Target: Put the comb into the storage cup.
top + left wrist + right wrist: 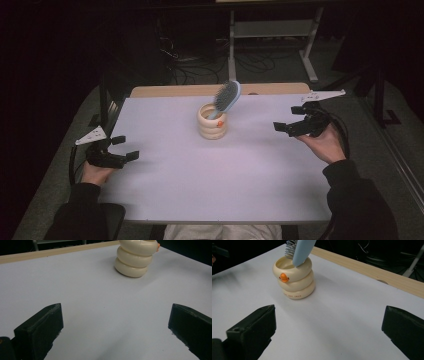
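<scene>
hairbrush [227, 96] – tilted in cup [212, 121] | both tools – jaws apart, empty

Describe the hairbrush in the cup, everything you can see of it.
The hairbrush has a light blue, plastic-looking body and dark grey bristles on an oval head. It stands handle-down in the cream ringed cup, leaning over the rim toward the far right, head sticking out above. The bristles face the left side. Only the cup touches it; both tongs are away from it.
</scene>
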